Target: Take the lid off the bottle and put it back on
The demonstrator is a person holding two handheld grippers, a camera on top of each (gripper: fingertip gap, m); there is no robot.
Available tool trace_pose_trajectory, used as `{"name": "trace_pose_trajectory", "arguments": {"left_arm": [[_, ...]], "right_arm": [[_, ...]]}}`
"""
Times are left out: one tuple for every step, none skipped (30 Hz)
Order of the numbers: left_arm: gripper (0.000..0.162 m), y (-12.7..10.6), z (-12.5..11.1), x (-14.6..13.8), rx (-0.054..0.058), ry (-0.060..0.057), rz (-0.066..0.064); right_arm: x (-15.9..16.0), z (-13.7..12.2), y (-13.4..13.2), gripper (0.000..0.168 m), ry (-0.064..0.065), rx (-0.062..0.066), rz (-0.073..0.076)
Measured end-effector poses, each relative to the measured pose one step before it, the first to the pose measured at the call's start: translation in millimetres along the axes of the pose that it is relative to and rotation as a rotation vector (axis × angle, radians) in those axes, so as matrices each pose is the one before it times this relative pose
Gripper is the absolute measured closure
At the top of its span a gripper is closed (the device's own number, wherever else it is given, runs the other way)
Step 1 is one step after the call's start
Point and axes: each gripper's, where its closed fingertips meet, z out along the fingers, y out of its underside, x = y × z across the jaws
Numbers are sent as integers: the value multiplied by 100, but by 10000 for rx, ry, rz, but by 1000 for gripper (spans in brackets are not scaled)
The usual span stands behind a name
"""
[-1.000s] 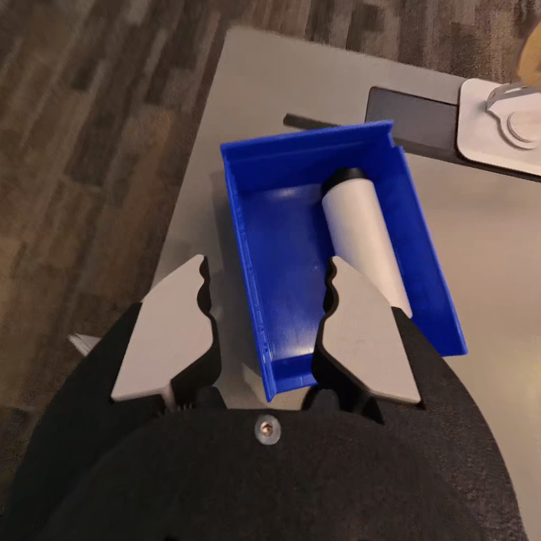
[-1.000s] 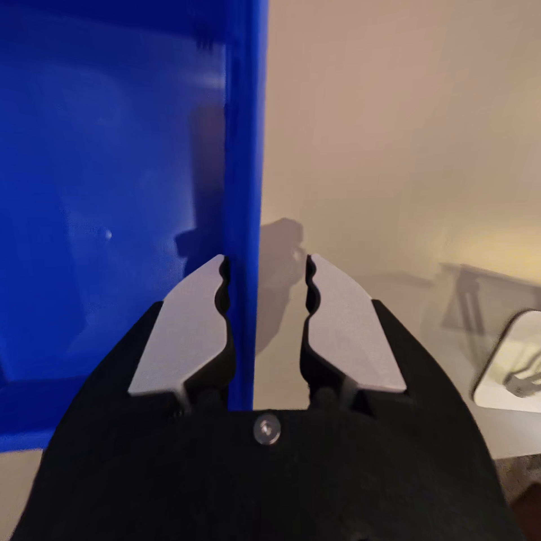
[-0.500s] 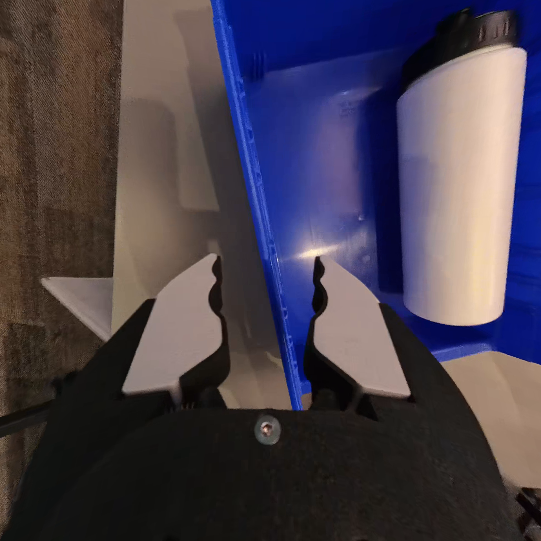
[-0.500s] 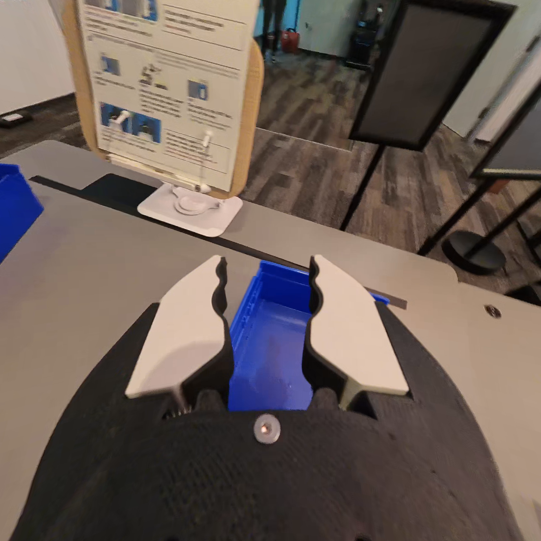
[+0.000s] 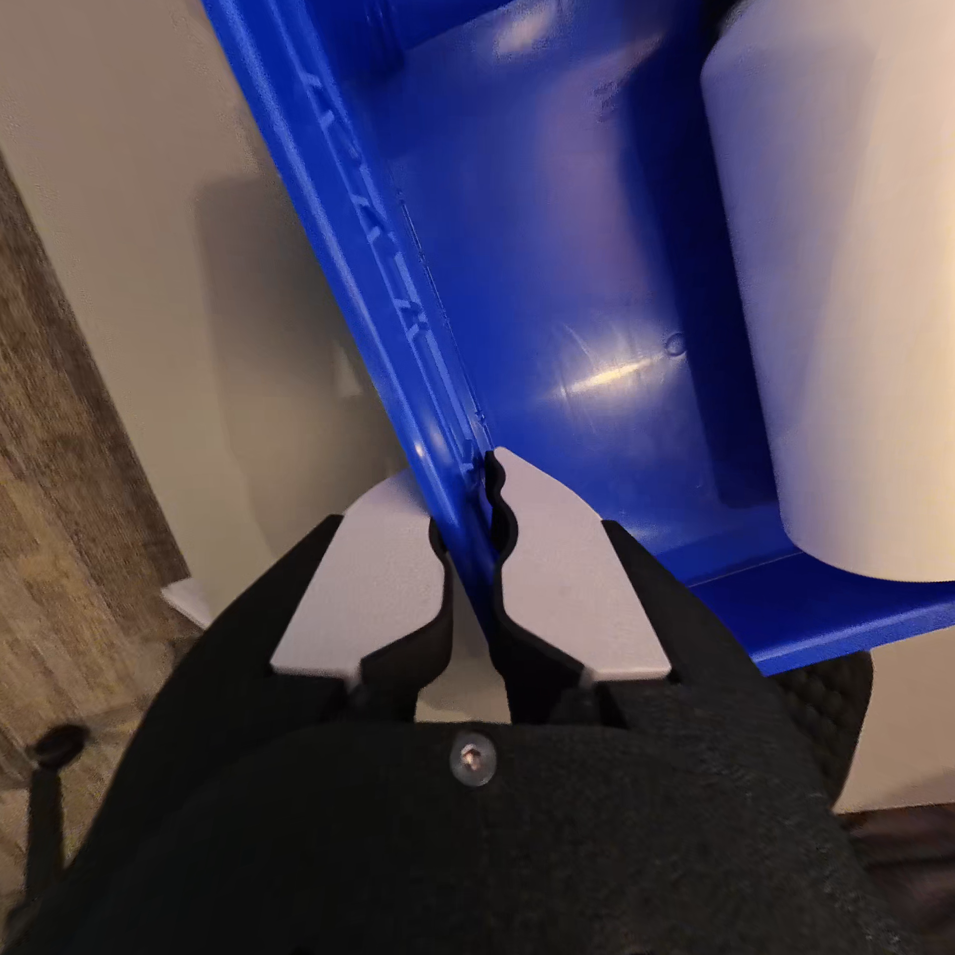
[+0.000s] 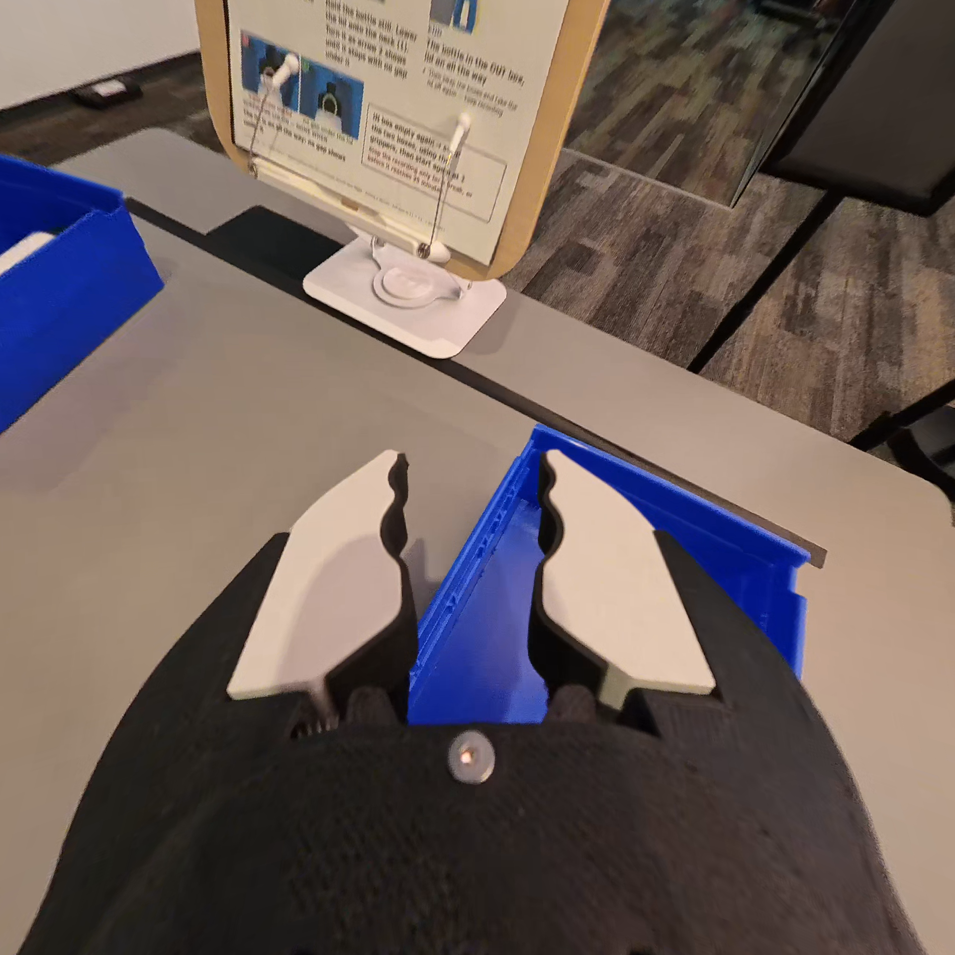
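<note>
A white bottle [image 5: 837,310] lies on its side in a blue bin [image 5: 362,258]; its lid end is out of the left wrist view. My left gripper [image 5: 460,480] is shut on that bin's left wall near the front corner, one finger inside and one outside. In the right wrist view this bin [image 6: 77,289] sits at the far left with a bit of the bottle [image 6: 23,250] showing. My right gripper [image 6: 473,460] is open and holds nothing. It hangs over the left wall of a second, empty blue bin [image 6: 697,527].
Both bins stand on a grey table [image 6: 258,413]. An instruction board [image 6: 403,103] on a white stand [image 6: 408,299] is at the table's back. The table's left edge and wooden floor [image 5: 62,465] lie just left of the bottle's bin.
My left gripper moved in on the bin's left wall and shut on it. My right gripper's fingers spread wider over the second bin's wall.
</note>
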Motion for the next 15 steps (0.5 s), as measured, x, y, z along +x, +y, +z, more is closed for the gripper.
{"name": "trace_pose_trajectory", "arguments": {"left_arm": [[153, -382, 91, 435, 89, 105, 323], [153, -427, 131, 352, 127, 61, 338], [153, -452, 121, 223, 137, -17, 352], [153, -304, 88, 112, 70, 4, 134], [153, -161, 50, 11, 13, -1, 23], [153, -62, 9, -40, 5, 7, -35], [153, -84, 14, -91, 31, 42, -66], [154, -186, 36, -187, 105, 7, -95], [154, -202, 39, -317, 137, -75, -81], [154, -173, 46, -331, 117, -67, -118], [154, -134, 35, -235, 80, -33, -122], [154, -119, -2, -151, 79, -44, -67], [152, -169, -132, -179, 128, -141, -92], [147, -369, -441, -364, 242, -277, -149], [140, -702, -779, -472, 445, -371, -186]], "right_arm": [[-196, 459, 272, 118, -24, -158, -106], [-223, 454, 261, 118, -30, -157, -116], [-259, 465, 302, 118, -45, -187, -113], [-279, 463, 356, 118, -59, -223, -103], [-292, 450, 375, 118, -69, -242, -107], [-222, 416, 345, 118, -42, -220, -115], [-113, 373, 246, 118, 14, -158, -107], [-44, 328, 182, 118, 31, -110, -79], [-66, 299, 177, 118, -2, -102, -38], [-90, 255, 175, 118, -41, -97, -12], [-101, 228, 162, 118, -54, -88, -7], [-46, 179, 135, 118, -18, -69, -7], [29, 121, 86, 118, 31, -43, -10], [63, 52, 34, 118, 56, -21, -18], [71, -6, 0, 118, 66, -5, -29]]}}
